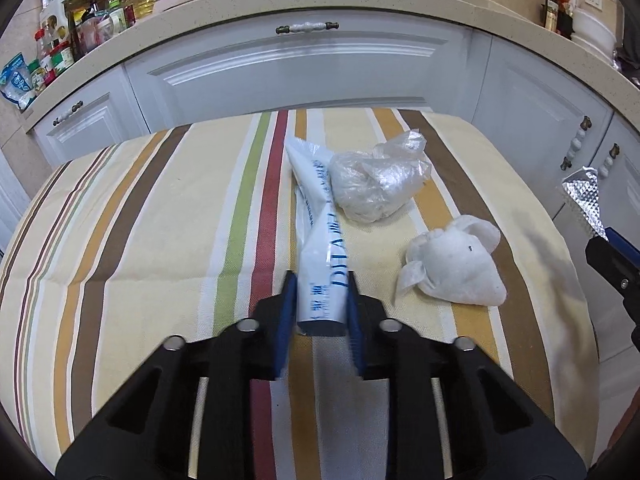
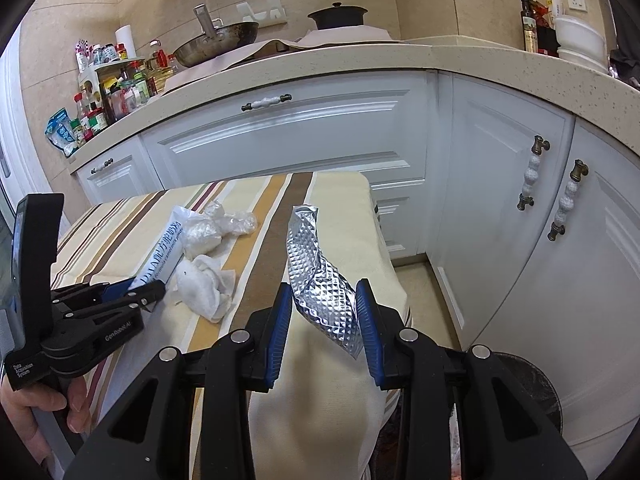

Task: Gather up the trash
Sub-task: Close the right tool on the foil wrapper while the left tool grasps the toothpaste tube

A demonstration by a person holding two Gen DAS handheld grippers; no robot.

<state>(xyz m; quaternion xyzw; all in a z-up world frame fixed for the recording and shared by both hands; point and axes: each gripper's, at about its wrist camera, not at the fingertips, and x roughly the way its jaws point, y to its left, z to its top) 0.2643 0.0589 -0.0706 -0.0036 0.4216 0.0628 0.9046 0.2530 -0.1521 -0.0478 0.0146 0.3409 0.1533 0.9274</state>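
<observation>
Left wrist view: left tongs (image 1: 318, 300) are pinching the near end of a white sachet with blue lettering (image 1: 316, 216), which is lying lengthwise on the striped worktop (image 1: 132, 216); a crumpled clear plastic bag (image 1: 376, 184) is touching the sachet's far right side; a wadded white tissue (image 1: 456, 268) is sitting nearer, to the right, apart from the sachet. Right wrist view: right tongs (image 2: 322, 304) are gripping a crinkled silver foil packet (image 2: 320, 280), holding it up above the worktop's right edge, their pads standing partly closed against its sides; a hand (image 2: 60, 404) is holding the left tool beside the tissue; white cabinets (image 2: 304, 140) are standing behind.
</observation>
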